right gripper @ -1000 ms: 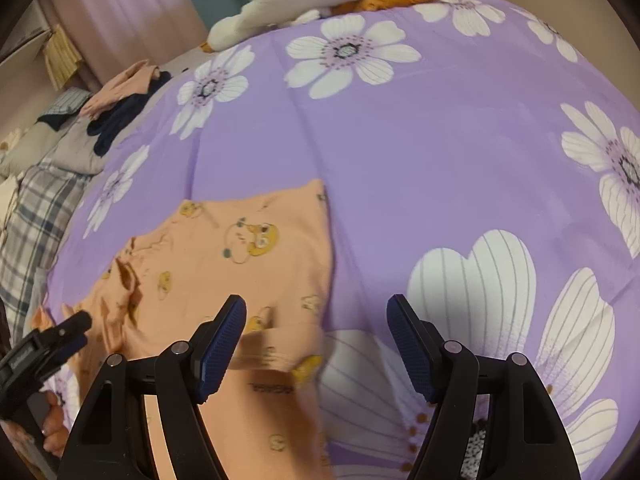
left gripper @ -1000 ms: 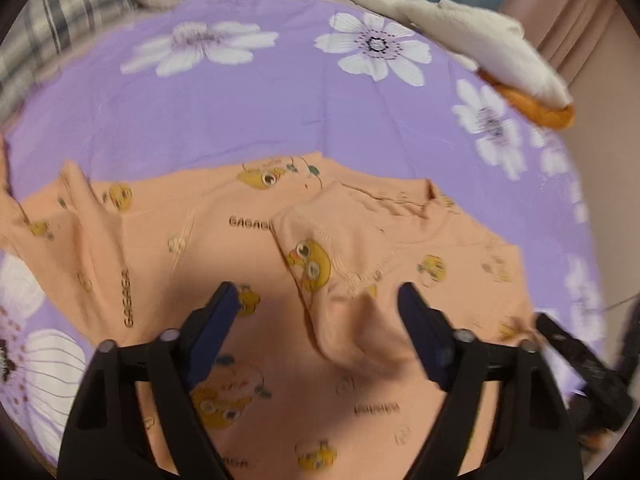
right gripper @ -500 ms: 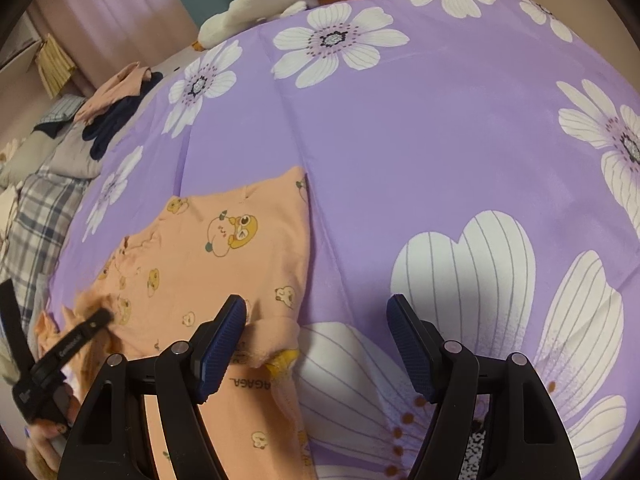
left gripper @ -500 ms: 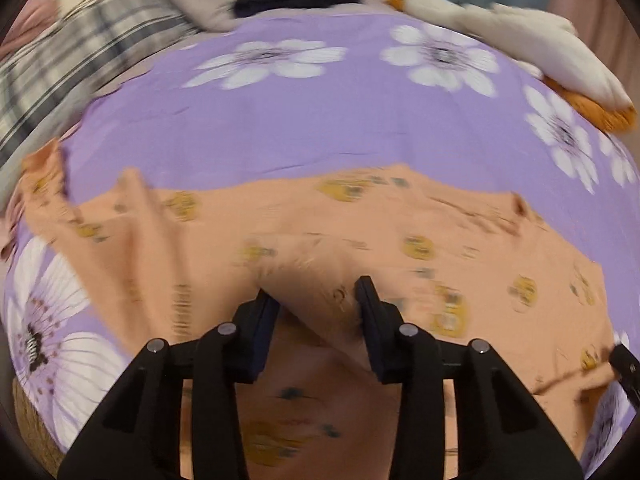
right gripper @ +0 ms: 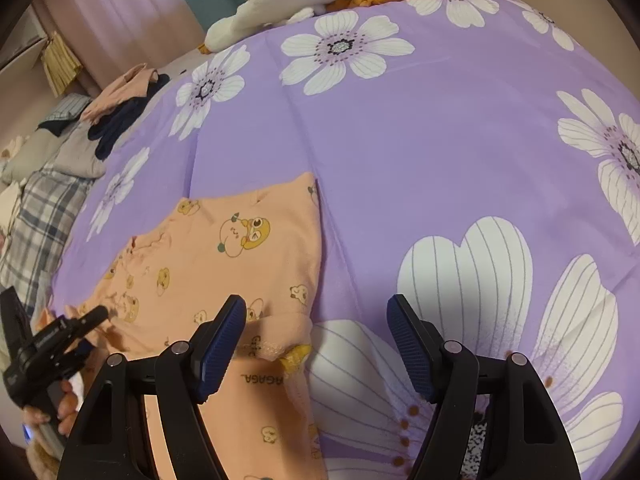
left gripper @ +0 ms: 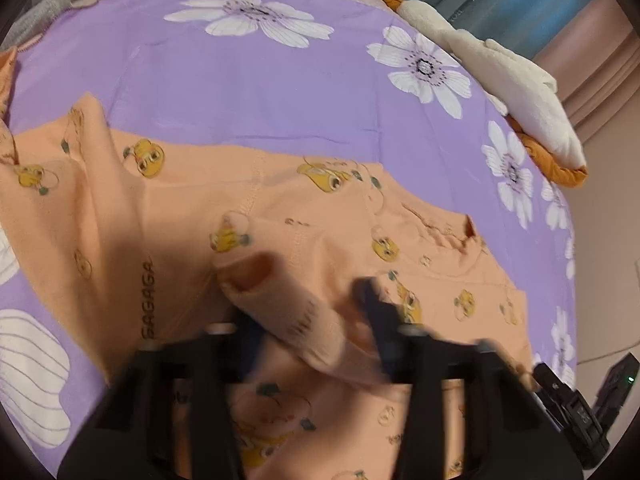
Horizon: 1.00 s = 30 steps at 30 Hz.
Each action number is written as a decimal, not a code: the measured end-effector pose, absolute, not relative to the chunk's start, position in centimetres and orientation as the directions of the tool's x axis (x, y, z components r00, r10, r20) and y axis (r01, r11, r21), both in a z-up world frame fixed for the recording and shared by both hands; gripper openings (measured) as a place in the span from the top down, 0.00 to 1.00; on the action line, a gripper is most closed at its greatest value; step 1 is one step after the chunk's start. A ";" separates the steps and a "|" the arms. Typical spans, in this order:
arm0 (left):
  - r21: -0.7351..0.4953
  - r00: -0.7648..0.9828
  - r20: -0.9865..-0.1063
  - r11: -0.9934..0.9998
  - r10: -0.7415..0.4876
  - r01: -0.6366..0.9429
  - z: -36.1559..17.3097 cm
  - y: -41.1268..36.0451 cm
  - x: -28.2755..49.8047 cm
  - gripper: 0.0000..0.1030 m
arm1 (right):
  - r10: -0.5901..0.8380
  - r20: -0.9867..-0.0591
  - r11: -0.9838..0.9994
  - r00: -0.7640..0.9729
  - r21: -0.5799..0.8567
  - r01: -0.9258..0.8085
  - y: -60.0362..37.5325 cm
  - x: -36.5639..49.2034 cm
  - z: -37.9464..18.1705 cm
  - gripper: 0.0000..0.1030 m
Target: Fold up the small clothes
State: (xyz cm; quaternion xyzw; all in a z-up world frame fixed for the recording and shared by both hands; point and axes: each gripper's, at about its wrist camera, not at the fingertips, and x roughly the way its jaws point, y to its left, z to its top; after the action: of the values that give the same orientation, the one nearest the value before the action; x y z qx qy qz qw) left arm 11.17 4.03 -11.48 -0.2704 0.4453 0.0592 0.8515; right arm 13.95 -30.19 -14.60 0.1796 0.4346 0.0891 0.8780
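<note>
Peach top (left gripper: 192, 208) on purple floral sheet (right gripper: 420, 140), L tool (left gripper: 316, 328) pinching sleeve fold, R tool (right gripper: 316, 344) spread, curtains (right gripper: 120, 12) behind.

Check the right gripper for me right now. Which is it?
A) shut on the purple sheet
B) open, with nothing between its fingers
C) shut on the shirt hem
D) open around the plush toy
B: in the right wrist view the right gripper has its fingers spread wide, with only the peach shirt and the purple sheet lying below the gap.
</note>
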 end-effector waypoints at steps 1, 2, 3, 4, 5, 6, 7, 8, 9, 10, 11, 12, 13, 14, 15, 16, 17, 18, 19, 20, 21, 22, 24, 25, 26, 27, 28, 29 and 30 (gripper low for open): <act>-0.402 0.599 -0.790 0.848 -0.131 -0.345 -11.4 4.1 11.3 0.86 | 0.312 -0.734 0.920 0.603 0.392 0.002 -30.2 14.0 -14.7 0.30; -0.408 0.608 -0.784 0.843 -0.127 -0.350 -11.2 4.2 11.4 0.87 | 0.312 -0.735 0.919 0.602 0.394 0.004 -30.2 14.1 -14.7 0.30; -0.421 0.624 -0.771 0.836 -0.127 -0.351 -10.9 4.5 11.3 0.87 | 0.313 -0.735 0.919 0.601 0.395 0.005 -30.3 14.1 -14.8 0.30; -0.426 0.642 -0.758 0.835 -0.119 -0.349 -10.3 4.7 11.1 0.87 | 0.313 -0.734 0.918 0.602 0.397 0.007 -30.4 14.1 -14.7 0.30; -0.408 0.650 -0.755 0.841 -0.091 -0.356 -9.6 4.9 10.9 0.87 | 0.312 -0.733 0.917 0.604 0.398 0.008 -30.5 14.0 -14.7 0.30; -0.385 0.656 -0.752 0.847 -0.058 -0.366 -9.0 5.0 10.9 0.88 | 0.311 -0.732 0.917 0.607 0.398 0.009 -30.5 14.0 -14.6 0.30; -0.358 0.667 -0.745 0.858 -0.024 -0.369 -8.3 5.0 10.7 0.89 | 0.312 -0.730 0.917 0.609 0.399 0.008 -30.6 13.9 -14.6 0.30; -0.342 0.686 -0.727 0.866 0.002 -0.365 -7.7 5.2 10.4 0.89 | 0.316 -0.726 0.916 0.610 0.402 0.005 -30.5 13.8 -14.5 0.30; -0.337 0.703 -0.711 0.871 0.015 -0.359 -7.2 5.3 10.2 0.89 | 0.320 -0.724 0.914 0.611 0.406 0.002 -30.5 13.8 -14.5 0.30; -0.336 0.712 -0.702 0.875 0.015 -0.350 -6.9 5.6 10.1 0.89 | 0.326 -0.723 0.912 0.609 0.410 -0.001 -30.5 13.8 -14.5 0.30; -0.342 0.714 -0.700 0.875 0.007 -0.343 -6.8 5.9 10.0 0.89 | 0.334 -0.721 0.910 0.606 0.415 -0.007 -30.3 13.8 -14.5 0.30; -0.349 0.714 -0.700 0.873 -0.001 -0.341 -6.9 6.3 9.9 0.89 | 0.340 -0.721 0.908 0.604 0.418 -0.012 -30.2 13.9 -14.6 0.30; -0.354 0.713 -0.701 0.869 -0.002 -0.345 -7.2 6.7 9.8 0.88 | 0.349 -0.720 0.906 0.599 0.423 -0.020 -29.9 14.0 -14.6 0.30; -0.347 0.707 -0.707 0.866 0.010 -0.359 -7.6 7.2 9.7 0.88 | 0.358 -0.721 0.904 0.593 0.426 -0.028 -29.6 14.1 -14.8 0.30; -0.338 0.694 -0.719 0.865 0.017 -0.372 -8.1 7.6 9.8 0.88 | 0.365 -0.722 0.903 0.587 0.427 -0.037 -29.3 14.2 -14.9 0.30; -0.337 0.686 -0.728 0.866 0.010 -0.370 -8.6 7.8 9.9 0.87 | 0.369 -0.724 0.904 0.583 0.426 -0.044 -29.0 14.3 -15.0 0.30; -0.343 0.674 -0.739 0.867 -0.010 -0.363 -9.3 8.1 10.0 0.85 | 0.376 -0.724 0.903 0.578 0.426 -0.053 -28.7 14.5 -15.1 0.30; -0.348 0.665 -0.747 0.865 -0.022 -0.362 -9.8 8.3 10.0 0.84 | 0.381 -0.727 0.902 0.571 0.428 -0.058 -28.4 14.6 -15.3 0.30; -0.354 0.650 -0.759 0.860 -0.035 -0.367 -10.5 8.7 10.0 0.83 | 0.385 -0.732 0.902 0.563 0.429 -0.059 -28.1 14.7 -15.6 0.30; -0.358 0.643 -0.765 0.857 -0.041 -0.371 -10.7 8.9 9.9 0.82 | 0.381 -0.733 0.905 0.563 0.421 -0.065 -27.9 14.8 -15.7 0.31; -0.360 0.635 -0.771 0.854 -0.046 -0.375 -11.0 9.2 9.8 0.80 | 0.373 -0.734 0.911 0.567 0.406 -0.074 -27.6 14.8 -15.7 0.37; -0.364 0.635 -0.771 0.852 -0.049 -0.376 -11.1 9.4 9.6 0.78 | 0.366 -0.735 0.916 0.571 0.392 -0.083 -27.2 14.7 -15.6 0.42; -0.385 0.646 -0.761 0.845 -0.062 -0.372 -10.9 10.0 9.1 0.74 | 0.371 -0.732 0.917 0.572 0.387 -0.100 -26.8 14.8 -15.7 0.53; -0.395 0.651 -0.756 0.838 -0.064 -0.376 -10.7 10.4 8.8 0.69 | 0.372 -0.734 0.917 0.568 0.384 -0.105 -26.7 14.9 -15.9 0.60; -0.405 0.655 -0.753 0.830 -0.065 -0.384 -10.5 10.7 8.5 0.67 | 0.363 -0.739 0.922 0.568 0.372 -0.105 -26.5 14.9 -16.0 0.63; -0.415 0.656 -0.752 0.819 -0.063 -0.397 -10.4 11.1 8.2 0.65 | 0.353 -0.740 0.927 0.572 0.359 -0.107 -26.4 14.9 -16.0 0.67; -0.424 0.655 -0.753 0.811 -0.068 -0.402 -10.3 11.5 8.0 0.65 | 0.338 -0.743 0.934 0.578 0.341 -0.108 -26.3 14.8 -15.9 0.70; -0.434 0.656 -0.750 0.809 -0.081 -0.396 -10.3 11.7 7.7 0.66 | 0.332 -0.745 0.936 0.579 0.336 -0.106 -26.3 14.8 -15.9 0.71; -0.438 0.657 -0.749 0.810 -0.088 -0.390 -10.3 11.8 7.5 0.67 | 0.328 -0.745 0.938 0.580 0.332 -0.103 -26.3 14.7 -15.9 0.72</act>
State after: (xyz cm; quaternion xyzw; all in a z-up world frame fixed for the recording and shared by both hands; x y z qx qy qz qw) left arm 7.45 11.85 -10.30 -0.2955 0.4046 0.0879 0.8610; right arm 14.70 -26.29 -15.86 0.1274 0.4414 0.1223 0.8798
